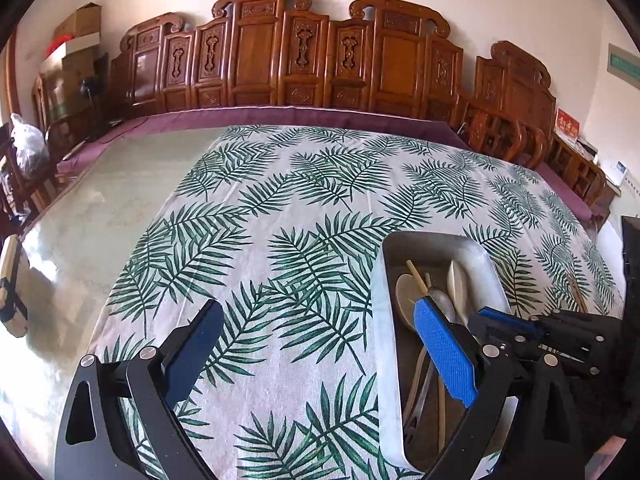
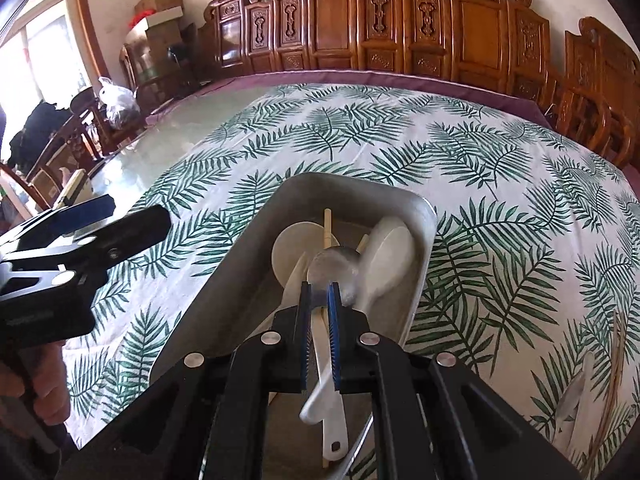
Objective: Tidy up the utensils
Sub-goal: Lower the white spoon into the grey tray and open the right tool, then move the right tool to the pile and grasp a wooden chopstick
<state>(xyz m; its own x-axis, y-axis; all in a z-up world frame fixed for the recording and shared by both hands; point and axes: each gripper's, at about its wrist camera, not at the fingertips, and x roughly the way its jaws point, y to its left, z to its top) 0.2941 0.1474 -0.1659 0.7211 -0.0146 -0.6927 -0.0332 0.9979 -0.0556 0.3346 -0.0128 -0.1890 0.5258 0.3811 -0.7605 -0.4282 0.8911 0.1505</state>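
Observation:
A metal tray (image 2: 348, 184) sits on the leaf-print cloth and holds white spoons (image 2: 388, 256), a round white ladle (image 2: 292, 248) and a chopstick (image 2: 328, 228). My right gripper (image 2: 320, 292) is over the tray, shut on the neck of a metal spoon (image 2: 332, 268) whose bowl points away from me. In the left wrist view, my left gripper (image 1: 316, 306) stands wide open above the cloth, with nothing between its fingers. Its blue right pad hangs over the tray (image 1: 384, 280). The right gripper (image 1: 480, 318) shows there beside it.
A loose spoon (image 2: 576, 396) and chopsticks (image 2: 612, 380) lie on the cloth right of the tray. Bare glass tabletop (image 1: 100, 208) extends left, with a wooden block (image 1: 12, 280) at its edge. Carved wooden chairs (image 1: 256, 52) line the far side.

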